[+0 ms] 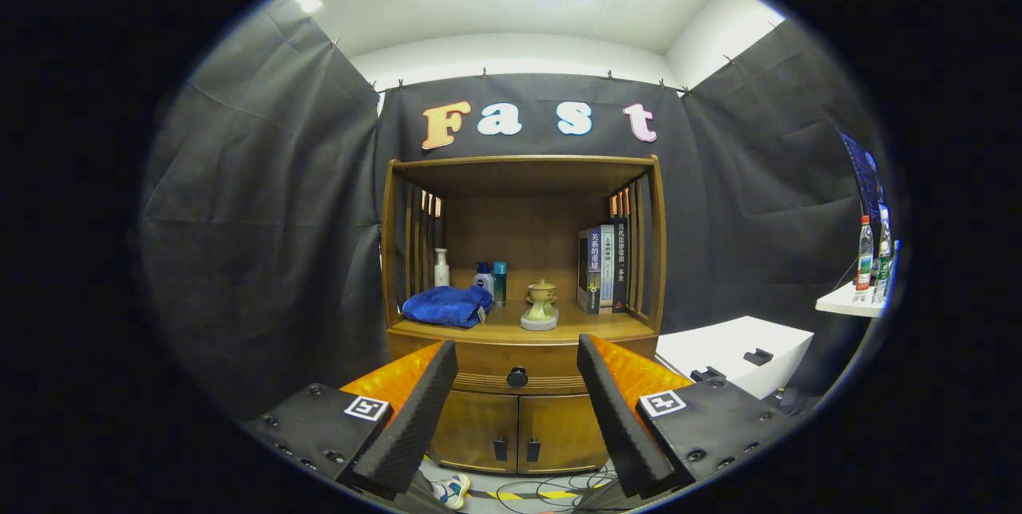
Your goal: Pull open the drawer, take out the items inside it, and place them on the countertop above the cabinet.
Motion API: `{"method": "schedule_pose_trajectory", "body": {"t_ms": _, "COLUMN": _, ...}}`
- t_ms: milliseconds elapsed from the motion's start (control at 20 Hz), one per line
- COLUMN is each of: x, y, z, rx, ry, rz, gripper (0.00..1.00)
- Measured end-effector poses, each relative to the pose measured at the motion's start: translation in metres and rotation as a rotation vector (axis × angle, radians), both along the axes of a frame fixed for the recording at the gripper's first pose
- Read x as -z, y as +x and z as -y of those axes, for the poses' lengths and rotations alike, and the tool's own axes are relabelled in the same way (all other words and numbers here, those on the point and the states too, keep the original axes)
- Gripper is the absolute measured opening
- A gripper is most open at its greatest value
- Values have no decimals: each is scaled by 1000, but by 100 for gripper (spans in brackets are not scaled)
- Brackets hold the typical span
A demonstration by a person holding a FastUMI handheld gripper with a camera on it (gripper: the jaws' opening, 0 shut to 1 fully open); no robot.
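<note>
Gripper (517, 362) jaws released, spread wide; closed drawer (517, 366) with knob (517, 377) at 12 o'clock between fingers, not touched; countertop (575, 326) above.

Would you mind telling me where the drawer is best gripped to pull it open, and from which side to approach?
Grip the round dark knob at the middle of the drawer front, coming straight in from the front. It is the drawer's only protruding part, and the drawer is closed. The hand-held gripper is open, its fingers either side of the knob but apparently short of it. Closing on the knob's sides should allow a straight pull.
</note>
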State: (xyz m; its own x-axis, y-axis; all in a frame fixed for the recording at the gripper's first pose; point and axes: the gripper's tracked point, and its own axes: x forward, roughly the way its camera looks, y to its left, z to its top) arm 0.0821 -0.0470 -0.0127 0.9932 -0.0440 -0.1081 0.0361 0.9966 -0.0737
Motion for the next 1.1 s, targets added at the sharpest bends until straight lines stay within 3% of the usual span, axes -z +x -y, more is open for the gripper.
{"method": "schedule_pose_trajectory", "body": {"t_ms": 1100, "x": -3, "y": -18, "z": 3, "rx": 7, "ry": 28, "rz": 15, "gripper": 98}}
